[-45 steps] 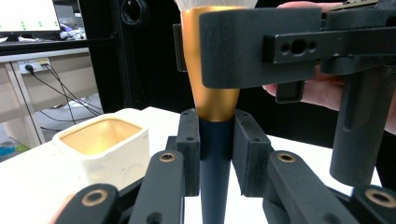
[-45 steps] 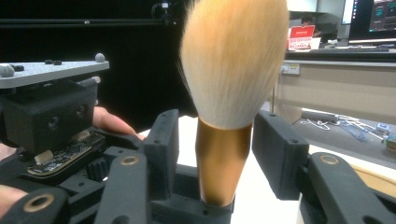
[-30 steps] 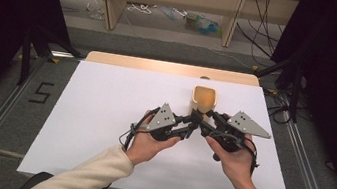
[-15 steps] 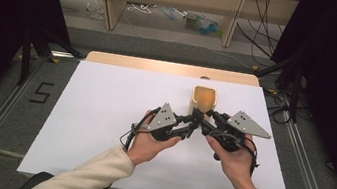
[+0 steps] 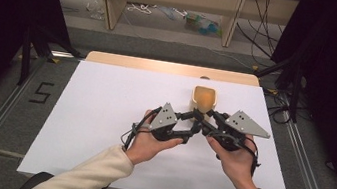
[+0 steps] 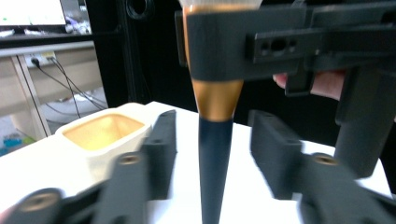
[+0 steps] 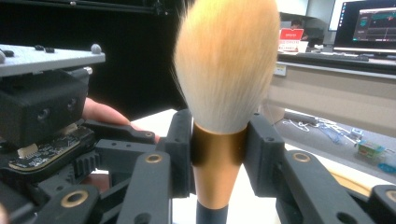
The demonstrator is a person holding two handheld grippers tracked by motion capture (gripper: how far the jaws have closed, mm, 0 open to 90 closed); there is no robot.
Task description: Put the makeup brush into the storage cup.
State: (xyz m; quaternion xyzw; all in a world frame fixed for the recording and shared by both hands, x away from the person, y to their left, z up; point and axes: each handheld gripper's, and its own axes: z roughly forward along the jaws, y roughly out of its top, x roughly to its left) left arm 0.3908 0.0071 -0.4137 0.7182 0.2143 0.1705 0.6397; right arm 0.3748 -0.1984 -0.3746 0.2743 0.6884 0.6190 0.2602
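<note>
Gold-banded brush (image 7: 219, 144) stands upright, gripped by your right fingers (image 7: 261, 154); left fingers (image 6: 163, 144) just opened off its handle, cup (image 5: 204, 99) beyond.

Soft-bristled brush (image 7: 227, 70) with shiny gold metal ferrule (image 7: 218, 151); matt black plastic jaws.

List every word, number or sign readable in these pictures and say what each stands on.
"5": dark figure on the grey floor left of the table, high view.
Red sign on the far desk, right gripper view: white lettering, too blurred to read.
Monitor beside it: screen text too small to read.
</note>
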